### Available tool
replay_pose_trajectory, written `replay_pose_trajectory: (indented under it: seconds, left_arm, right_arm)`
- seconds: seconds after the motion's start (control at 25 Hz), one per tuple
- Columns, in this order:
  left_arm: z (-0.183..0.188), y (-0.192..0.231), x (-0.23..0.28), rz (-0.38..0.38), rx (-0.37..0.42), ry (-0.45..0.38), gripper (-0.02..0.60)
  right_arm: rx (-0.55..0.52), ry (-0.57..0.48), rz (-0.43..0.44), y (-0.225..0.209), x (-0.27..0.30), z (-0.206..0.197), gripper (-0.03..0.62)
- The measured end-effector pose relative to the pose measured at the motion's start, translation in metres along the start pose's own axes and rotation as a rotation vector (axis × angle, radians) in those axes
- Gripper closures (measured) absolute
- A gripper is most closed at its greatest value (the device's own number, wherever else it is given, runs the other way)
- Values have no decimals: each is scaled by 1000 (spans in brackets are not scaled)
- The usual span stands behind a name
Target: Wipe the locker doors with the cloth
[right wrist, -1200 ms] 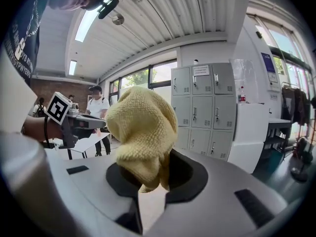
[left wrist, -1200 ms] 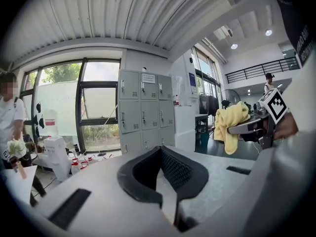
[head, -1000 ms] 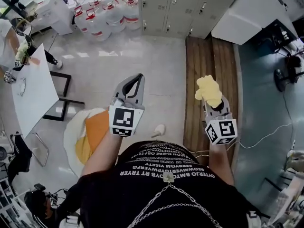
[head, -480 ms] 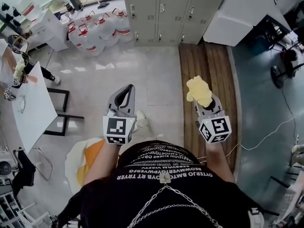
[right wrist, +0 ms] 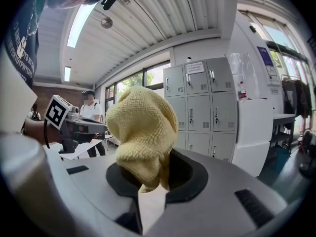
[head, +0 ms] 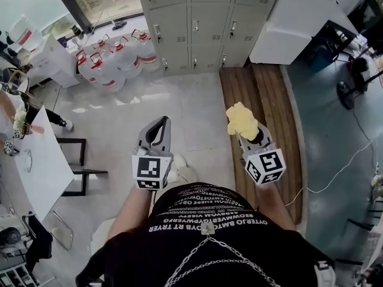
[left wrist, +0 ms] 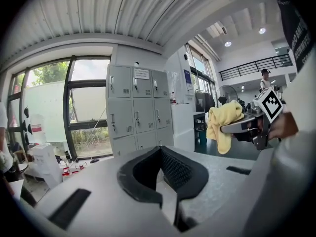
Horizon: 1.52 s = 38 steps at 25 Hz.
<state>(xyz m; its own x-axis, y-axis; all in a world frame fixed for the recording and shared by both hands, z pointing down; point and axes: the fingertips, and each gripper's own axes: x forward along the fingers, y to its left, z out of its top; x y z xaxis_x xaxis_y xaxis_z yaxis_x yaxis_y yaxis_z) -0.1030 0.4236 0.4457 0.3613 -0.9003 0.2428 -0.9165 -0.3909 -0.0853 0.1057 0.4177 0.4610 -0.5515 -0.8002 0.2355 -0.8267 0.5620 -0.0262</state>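
Right gripper [head: 248,135] was clamped on the yellow cloth [head: 241,121], which bunched up above its jaws. Left gripper [head: 161,122] had its jaws together with nothing between them. Both pointed toward the grey locker doors [head: 206,17], well apart from them. Water jugs [head: 111,67] stood ahead and left of the left gripper.
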Motion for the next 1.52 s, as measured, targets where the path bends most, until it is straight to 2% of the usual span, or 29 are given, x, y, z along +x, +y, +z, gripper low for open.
replay_pose_trajectory:
  seconds: [0.68, 1.04, 1.28, 1.52]
  left_arm:
    - [10, 74, 85, -44, 3, 20, 575]
    - [12, 124, 97, -31, 0, 0, 576]
    - [9, 155, 107, -53, -18, -4, 576]
    - [9, 161, 116, -106, -24, -26, 576]
  right_arm:
    - [16, 16, -20, -26, 111, 31, 519]
    - [-9, 24, -4, -7, 157, 47, 519]
    - [-33, 30, -7, 9, 186, 63, 519]
    - [-7, 7, -39, 14, 189, 80, 519]
